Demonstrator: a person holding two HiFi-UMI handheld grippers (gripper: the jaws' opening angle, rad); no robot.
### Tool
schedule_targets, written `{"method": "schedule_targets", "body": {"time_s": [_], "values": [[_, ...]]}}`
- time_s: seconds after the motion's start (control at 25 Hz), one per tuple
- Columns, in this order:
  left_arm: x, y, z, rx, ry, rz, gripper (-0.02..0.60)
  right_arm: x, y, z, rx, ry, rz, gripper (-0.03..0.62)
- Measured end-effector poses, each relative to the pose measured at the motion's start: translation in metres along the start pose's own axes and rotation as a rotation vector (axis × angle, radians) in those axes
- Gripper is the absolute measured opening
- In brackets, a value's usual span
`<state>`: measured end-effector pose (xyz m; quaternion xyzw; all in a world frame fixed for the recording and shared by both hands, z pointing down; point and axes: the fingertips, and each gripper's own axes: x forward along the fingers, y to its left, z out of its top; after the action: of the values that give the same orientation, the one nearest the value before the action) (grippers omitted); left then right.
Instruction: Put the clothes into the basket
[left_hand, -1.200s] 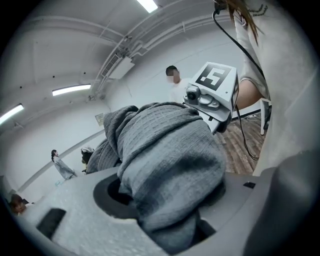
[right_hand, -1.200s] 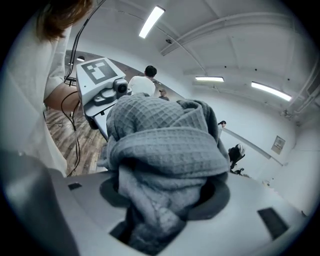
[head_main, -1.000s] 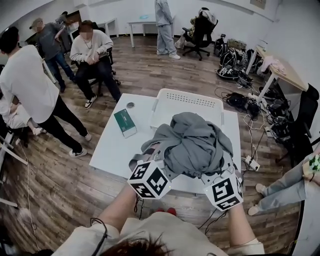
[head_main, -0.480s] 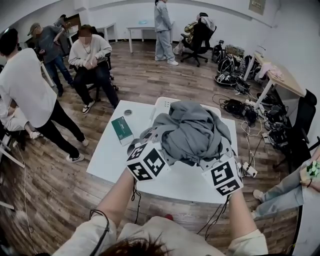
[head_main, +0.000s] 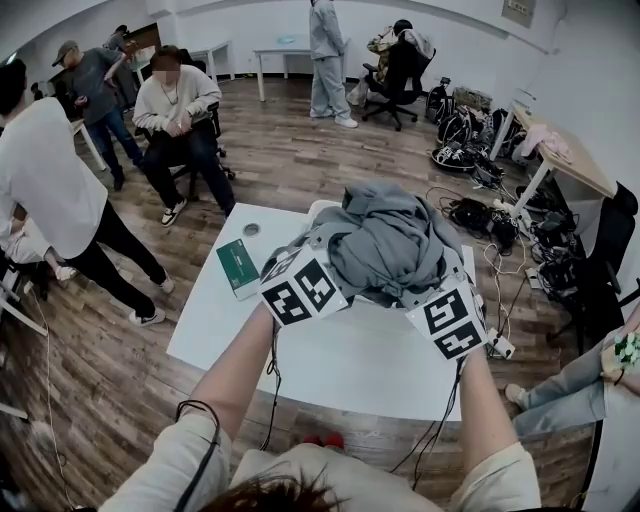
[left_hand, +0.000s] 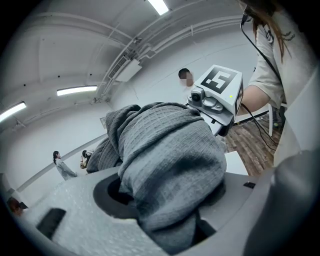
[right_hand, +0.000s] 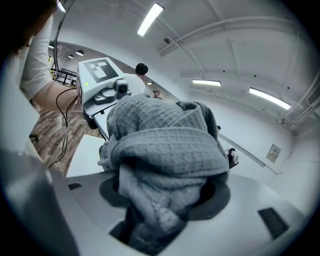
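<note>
A bulky grey waffle-knit garment (head_main: 385, 240) hangs bunched between my two grippers, above the far part of the white table (head_main: 330, 365). My left gripper (head_main: 332, 268) is shut on its left side, and cloth fills the jaws in the left gripper view (left_hand: 167, 215). My right gripper (head_main: 428, 292) is shut on the right side, with folds spilling over its jaws (right_hand: 150, 215). The white basket (head_main: 318, 209) is almost wholly hidden behind the garment; only a bit of its left rim shows.
A green box (head_main: 238, 268) and a small round object (head_main: 250, 229) lie on the table's left side. People stand and sit to the left and behind (head_main: 175, 110). Cables and bags (head_main: 480, 215) litter the floor to the right.
Both grippers have carried the garment up and away from me, across the table. It now covers the basket, which showed plainly behind it a second ago.
</note>
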<state>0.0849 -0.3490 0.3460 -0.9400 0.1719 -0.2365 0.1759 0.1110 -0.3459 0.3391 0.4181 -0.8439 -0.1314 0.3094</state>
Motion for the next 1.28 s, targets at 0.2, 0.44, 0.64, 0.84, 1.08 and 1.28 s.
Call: {"method": "schedule_targets", "body": {"time_s": [0.2,0.44,0.64,0.84,1.08,1.28], "values": [[0.022,0.012,-0.021,-0.043,0.033,-0.039,0.295,0.026,-0.008,-0.019,0.052,0.029,0.040,0.272],[0.048,0.021,-0.049,-0.108,0.061,-0.076,0.296,0.054,-0.014,-0.046,0.089,0.072,0.082,0.272],[0.062,0.022,-0.068,-0.160,0.093,-0.105,0.296,0.072,-0.012,-0.066,0.113,0.111,0.119,0.273],[0.072,0.019,-0.083,-0.196,0.120,-0.112,0.296,0.082,-0.009,-0.081,0.158,0.130,0.140,0.278],[0.077,0.023,-0.104,-0.233,0.204,-0.076,0.351,0.086,-0.010,-0.106,0.197,0.185,0.171,0.333],[0.054,0.039,-0.119,-0.290,0.210,0.033,0.351,0.073,-0.012,-0.110,0.166,0.217,0.140,0.331]]}}
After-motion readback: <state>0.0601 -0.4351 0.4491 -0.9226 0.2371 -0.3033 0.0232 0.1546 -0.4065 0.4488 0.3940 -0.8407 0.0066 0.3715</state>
